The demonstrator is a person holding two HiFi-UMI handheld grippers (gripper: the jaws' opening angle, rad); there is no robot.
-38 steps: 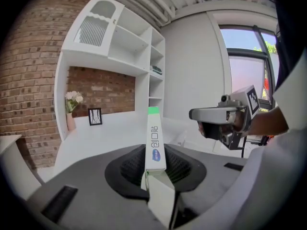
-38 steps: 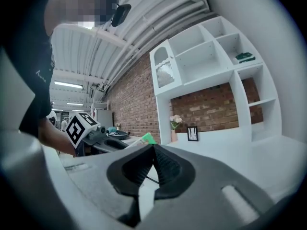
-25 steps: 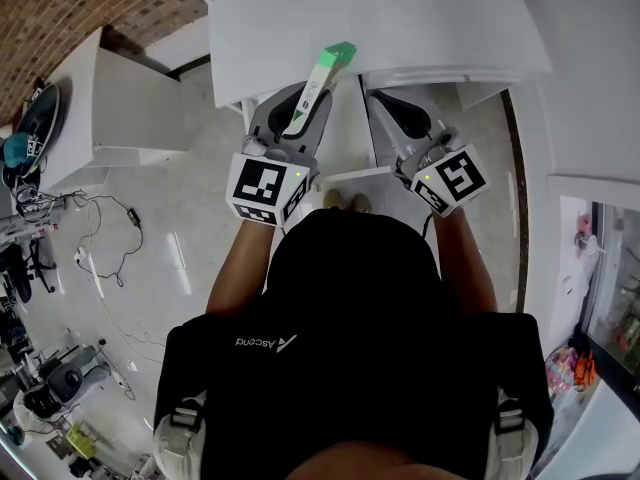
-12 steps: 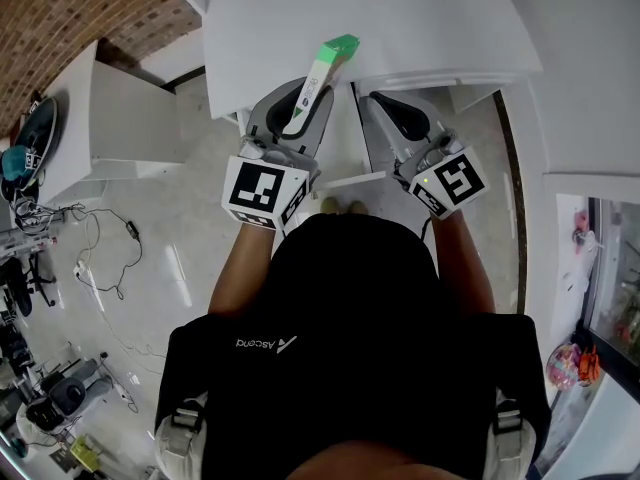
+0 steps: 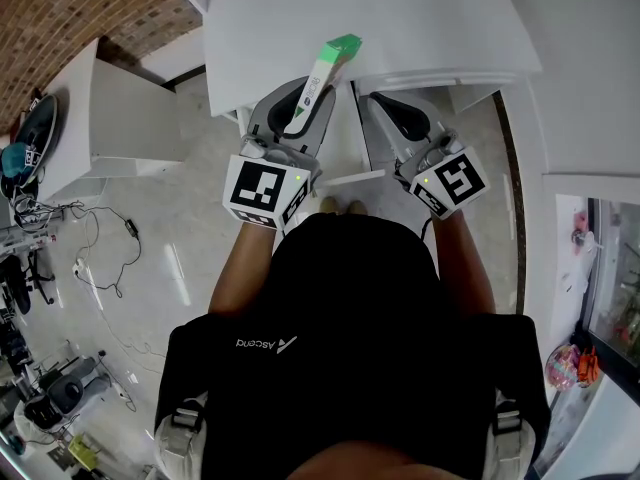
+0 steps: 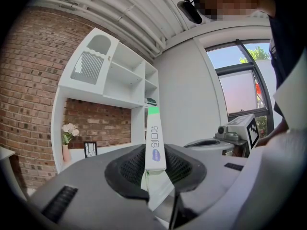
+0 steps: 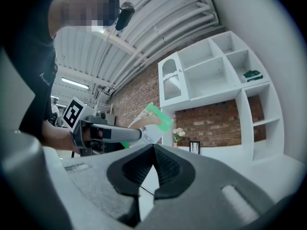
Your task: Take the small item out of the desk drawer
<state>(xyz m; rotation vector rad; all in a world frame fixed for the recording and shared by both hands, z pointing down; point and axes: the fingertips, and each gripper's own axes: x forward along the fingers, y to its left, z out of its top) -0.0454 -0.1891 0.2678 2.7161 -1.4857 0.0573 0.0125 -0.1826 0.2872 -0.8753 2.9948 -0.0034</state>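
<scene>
- Green-and-white card: the thin flat box (image 6: 155,143) is out in the open, its green end poking forward over the near edge of the white desk (image 5: 420,18).
- My left gripper (image 5: 297,118) has it by the lower end, just short of the desk, jaws narrowed onto its two broad faces.
- I reckon it's featherweight: thin card, easily crushed, glossy enough to slip.
- The best hold looks like this one: flat faces, low end, gentle squeeze.
- My right gripper (image 7: 153,169) sits alongside at the desk edge, jaws together with nothing in them.

The white desk (image 5: 370,28) bars the way ahead; a white cabinet (image 5: 130,108) stands left, open floor (image 5: 190,238) beside it.
</scene>
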